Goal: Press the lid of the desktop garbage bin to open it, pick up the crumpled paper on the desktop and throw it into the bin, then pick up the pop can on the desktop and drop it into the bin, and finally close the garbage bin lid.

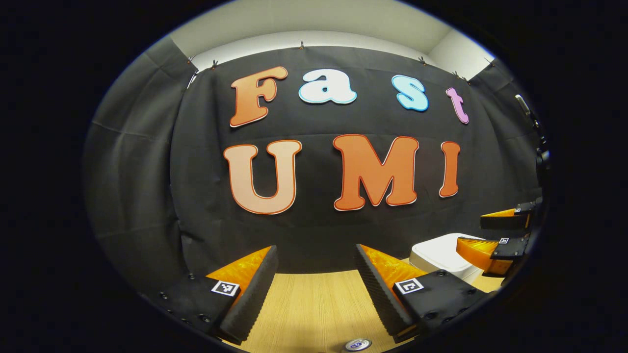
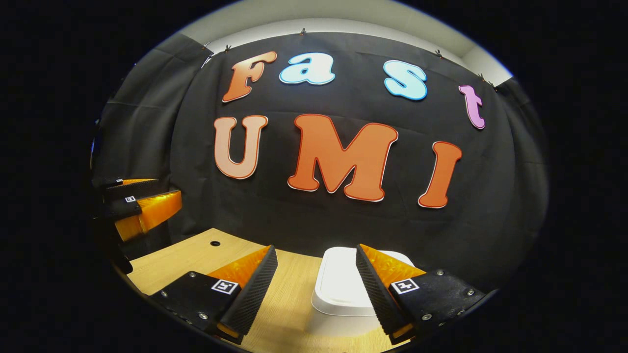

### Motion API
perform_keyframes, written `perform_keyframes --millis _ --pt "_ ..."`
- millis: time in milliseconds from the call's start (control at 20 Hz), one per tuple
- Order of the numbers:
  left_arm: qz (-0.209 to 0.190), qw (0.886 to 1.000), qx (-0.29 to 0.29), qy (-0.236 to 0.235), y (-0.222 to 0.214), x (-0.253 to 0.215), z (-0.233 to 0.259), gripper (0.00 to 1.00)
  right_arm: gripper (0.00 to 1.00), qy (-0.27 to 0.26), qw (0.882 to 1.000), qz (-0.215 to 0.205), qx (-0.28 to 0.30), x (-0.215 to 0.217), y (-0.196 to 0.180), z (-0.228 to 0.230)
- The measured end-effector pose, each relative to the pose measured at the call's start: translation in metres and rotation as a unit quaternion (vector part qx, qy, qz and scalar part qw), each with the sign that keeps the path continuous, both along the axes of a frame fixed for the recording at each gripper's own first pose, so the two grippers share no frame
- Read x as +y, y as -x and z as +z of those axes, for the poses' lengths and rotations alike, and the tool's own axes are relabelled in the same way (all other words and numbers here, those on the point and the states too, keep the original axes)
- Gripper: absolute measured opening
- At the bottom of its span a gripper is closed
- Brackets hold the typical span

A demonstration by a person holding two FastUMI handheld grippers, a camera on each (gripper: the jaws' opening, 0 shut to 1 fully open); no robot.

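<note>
Two grippers were raised above a light wooden tabletop (image 1: 314,304). In the left gripper view, the left gripper (image 1: 314,255) had its jaws spread wide with nothing between them; the round silver top of a pop can (image 1: 357,344) sat low between the fingers, near the right one. Beyond the right finger stood a white plastic bin with a closed lid (image 1: 444,257), and the right gripper (image 1: 483,233) hovered over its far side. In the right gripper view, the right gripper (image 2: 316,255) was likewise wide open and held nothing, with the bin (image 2: 341,287) below, partly behind its right finger. The crumpled paper could not be made out.
</note>
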State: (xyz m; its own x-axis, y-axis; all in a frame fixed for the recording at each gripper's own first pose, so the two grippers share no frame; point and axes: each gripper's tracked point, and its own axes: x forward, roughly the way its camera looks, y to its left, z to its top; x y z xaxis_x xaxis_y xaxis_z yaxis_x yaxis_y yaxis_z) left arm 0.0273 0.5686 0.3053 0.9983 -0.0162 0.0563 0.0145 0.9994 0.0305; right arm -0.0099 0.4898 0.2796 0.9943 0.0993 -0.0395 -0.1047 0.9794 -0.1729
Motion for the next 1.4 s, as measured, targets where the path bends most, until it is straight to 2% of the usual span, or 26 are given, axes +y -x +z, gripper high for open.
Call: perform_keyframes --millis 600,1250,1300,1350,1400 --pt "-0.008 1.000 -0.007 0.000 0.009 -0.012 0.005 1.00 0.97 0.004 1.000 -0.006 0.000 -0.008 0.005 0.003" --pt "0.003 1.000 -0.008 -0.003 0.006 -0.008 0.004 1.00 0.97 0.005 1.000 0.005 0.006 -0.005 -0.002 0.001" --pt "0.003 1.000 -0.009 -0.003 0.005 -0.008 0.004 0.95 0.97 0.005 1.000 0.005 0.007 -0.006 -0.001 0.001" --pt "0.001 1.000 -0.008 -0.003 0.005 -0.009 0.004 1.00 0.97 0.004 1.000 0.006 0.008 -0.006 -0.001 0.000" --pt "0.002 1.000 -0.008 -0.003 0.005 -0.009 0.005 0.95 0.97 0.001 1.000 0.007 0.009 -0.006 -0.001 0.000"
